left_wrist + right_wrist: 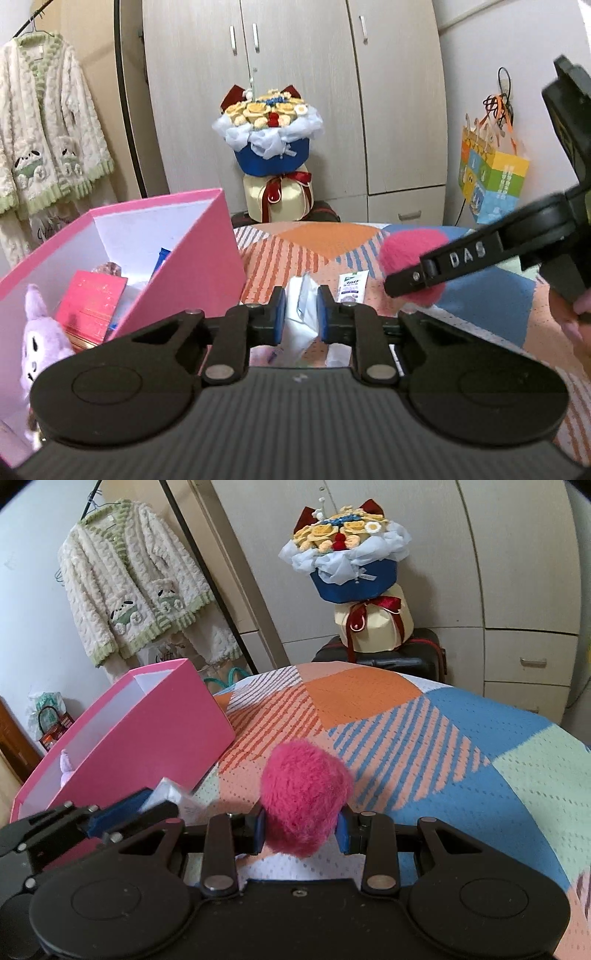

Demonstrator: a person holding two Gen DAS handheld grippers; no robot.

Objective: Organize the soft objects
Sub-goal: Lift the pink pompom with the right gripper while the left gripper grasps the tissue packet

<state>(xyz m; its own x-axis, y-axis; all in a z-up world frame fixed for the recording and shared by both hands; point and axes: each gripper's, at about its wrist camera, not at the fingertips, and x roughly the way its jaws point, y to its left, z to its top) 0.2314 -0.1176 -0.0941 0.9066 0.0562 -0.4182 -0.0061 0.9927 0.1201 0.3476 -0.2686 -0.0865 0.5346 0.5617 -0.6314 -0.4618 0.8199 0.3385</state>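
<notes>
left gripper (301, 314) pinches white tissue pack (301, 295) | right gripper (301, 829) clamps pink plush (306, 794) | advice: keep both squeezes firm, clear pink box (155, 720) rim before releasing inside

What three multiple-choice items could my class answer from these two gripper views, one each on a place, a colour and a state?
1. Where is the purple plush toy?
A. inside the pink box
B. on the bedspread
C. on the suitcase

2. What colour is the fluffy ball?
A. yellow
B. deep pink
C. green

3. What is the right gripper doing?
A. hanging open over the bedspread
B. closed on nothing
C. clamped on the fluffy ball

Answers:
1 A, the toy sits against the box's near inner wall.
2 B, its fur is deep pink in both views.
3 C, both blue pads press its sides.
</notes>
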